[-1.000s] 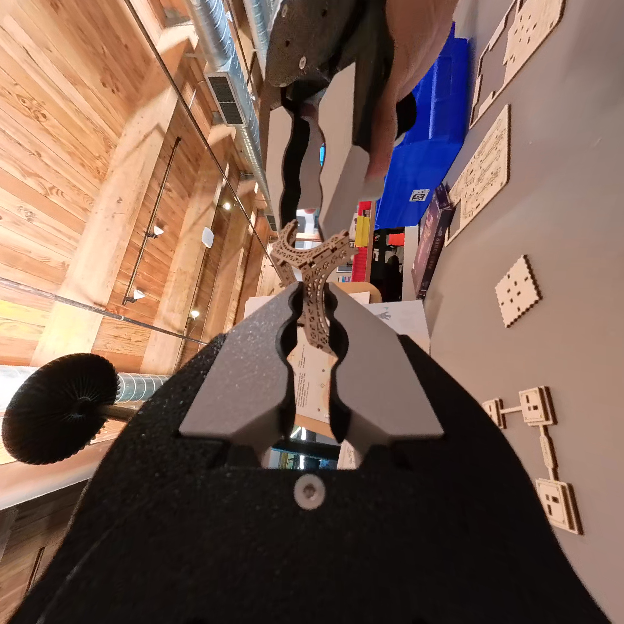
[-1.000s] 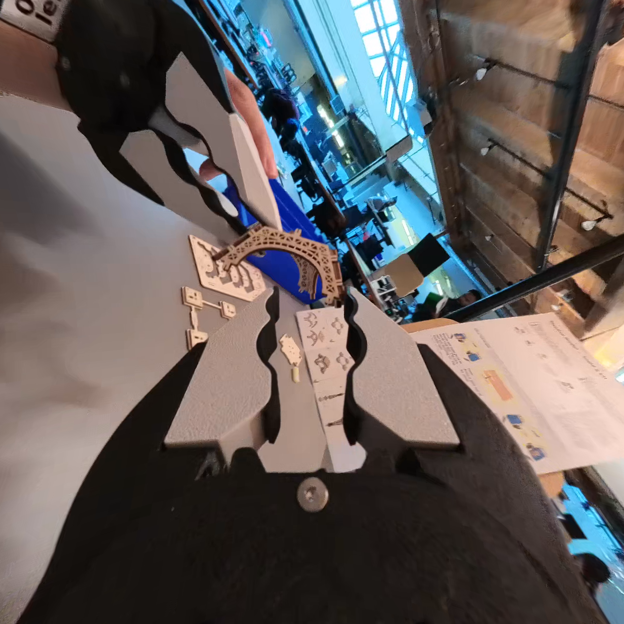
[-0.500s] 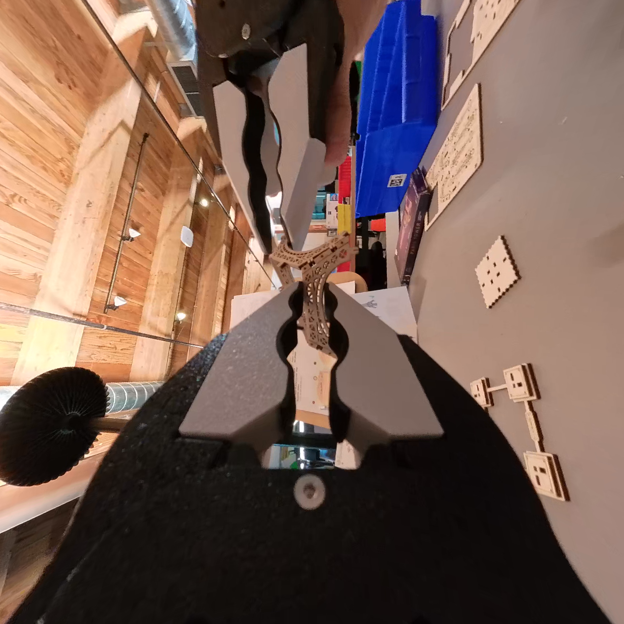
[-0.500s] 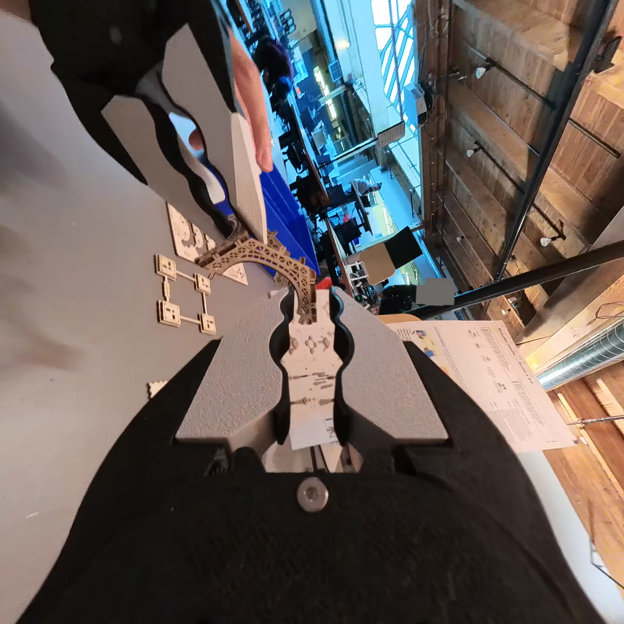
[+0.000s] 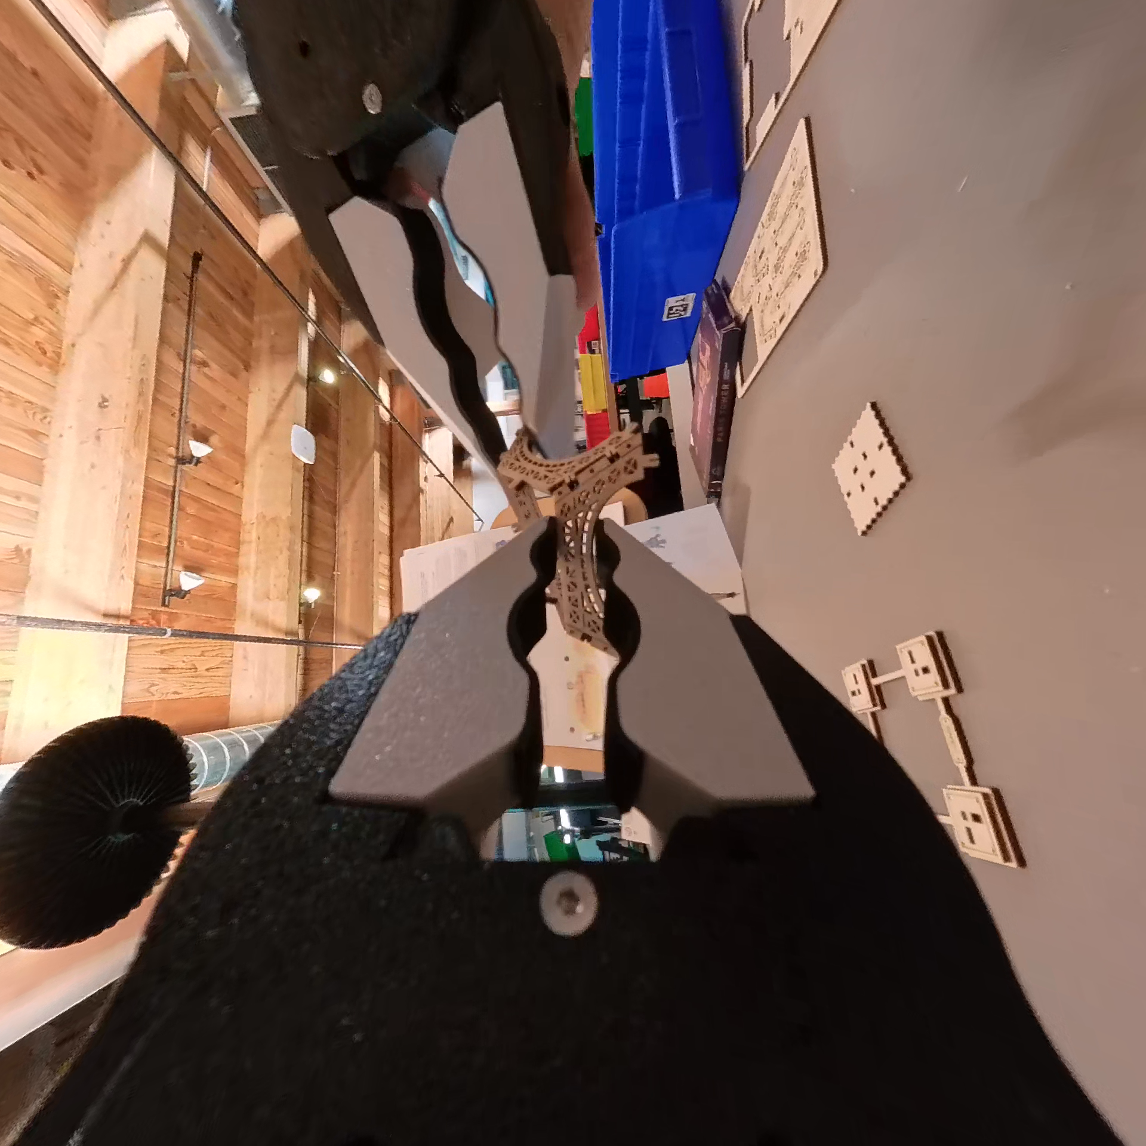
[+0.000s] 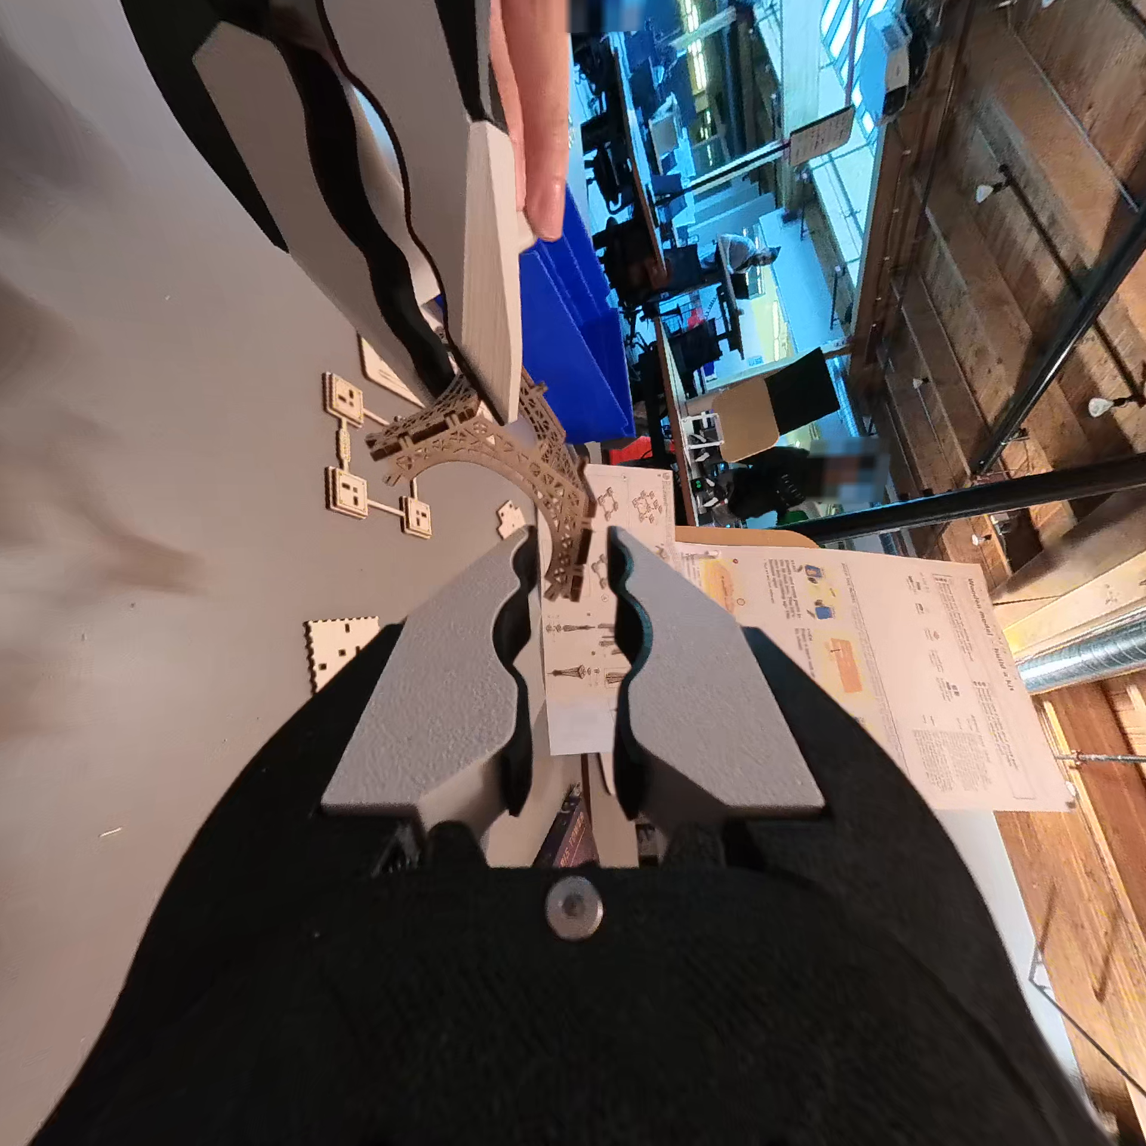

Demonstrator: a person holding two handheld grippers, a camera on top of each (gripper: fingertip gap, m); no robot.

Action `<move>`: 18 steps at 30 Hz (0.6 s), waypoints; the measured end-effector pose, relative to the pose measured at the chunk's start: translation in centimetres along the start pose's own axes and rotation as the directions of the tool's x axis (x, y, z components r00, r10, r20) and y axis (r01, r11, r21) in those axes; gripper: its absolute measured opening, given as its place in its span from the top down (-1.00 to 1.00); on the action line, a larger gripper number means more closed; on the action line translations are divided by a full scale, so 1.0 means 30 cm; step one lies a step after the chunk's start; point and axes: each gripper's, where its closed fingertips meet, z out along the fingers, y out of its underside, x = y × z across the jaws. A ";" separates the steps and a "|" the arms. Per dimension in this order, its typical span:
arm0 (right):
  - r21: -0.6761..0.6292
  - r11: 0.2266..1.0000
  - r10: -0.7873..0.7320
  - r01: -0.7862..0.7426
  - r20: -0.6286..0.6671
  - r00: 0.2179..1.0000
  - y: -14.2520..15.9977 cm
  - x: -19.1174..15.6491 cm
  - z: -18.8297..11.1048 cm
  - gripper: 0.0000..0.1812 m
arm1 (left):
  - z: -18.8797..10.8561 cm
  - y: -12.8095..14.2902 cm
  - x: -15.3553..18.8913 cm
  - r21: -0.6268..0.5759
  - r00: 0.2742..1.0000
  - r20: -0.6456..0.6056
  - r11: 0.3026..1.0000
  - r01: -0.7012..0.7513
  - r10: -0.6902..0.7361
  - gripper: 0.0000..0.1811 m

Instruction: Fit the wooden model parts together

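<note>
A brown wooden lattice arch assembly (image 5: 580,490) hangs in the air between my two grippers, above the grey table (image 5: 992,434). My left gripper (image 5: 575,539) is shut on one leg of it. My right gripper (image 5: 527,434) comes in from the top of the left wrist view and pinches the other end. In the right wrist view the arch (image 6: 496,449) curves from the left gripper (image 6: 480,403) down into my right gripper (image 6: 569,539), whose fingers close around the leg's end. A second lattice piece joins the arch at its far corner.
On the table lie a square toothed plate (image 5: 871,468), a frame of linked square pads (image 5: 930,744), a small loose part (image 6: 510,518) and cut-out part sheets (image 5: 781,235). Blue bins (image 5: 663,186), a dark box (image 5: 716,384) and instruction sheets (image 6: 868,670) line the far edge. The grippers are tip to tip, or close to it.
My right gripper has closed from wide open onto the arch's leg end. The two grippers have drawn closer together, and both views have turned with the arch held between them.
</note>
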 end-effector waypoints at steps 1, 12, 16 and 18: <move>0.003 1.000 -0.004 0.004 0.004 1.000 -0.003 -0.003 0.000 0.87 | 0.002 0.004 0.005 -0.006 1.000 -0.009 1.000 0.004 -0.004 0.91; 0.001 1.000 -0.011 0.011 -0.017 1.000 -0.004 -0.001 0.009 0.85 | 0.000 0.018 0.012 -0.021 0.995 -0.051 0.996 0.083 -0.084 0.91; -0.009 1.000 -0.004 0.004 -0.007 1.000 -0.003 -0.006 0.016 0.89 | -0.003 0.020 0.012 -0.022 0.993 -0.062 0.995 0.097 -0.098 0.91; -0.005 1.000 -0.010 0.010 -0.025 1.000 -0.008 0.003 0.014 0.89 | -0.003 0.022 0.004 -0.024 0.994 -0.049 0.995 0.095 -0.096 0.91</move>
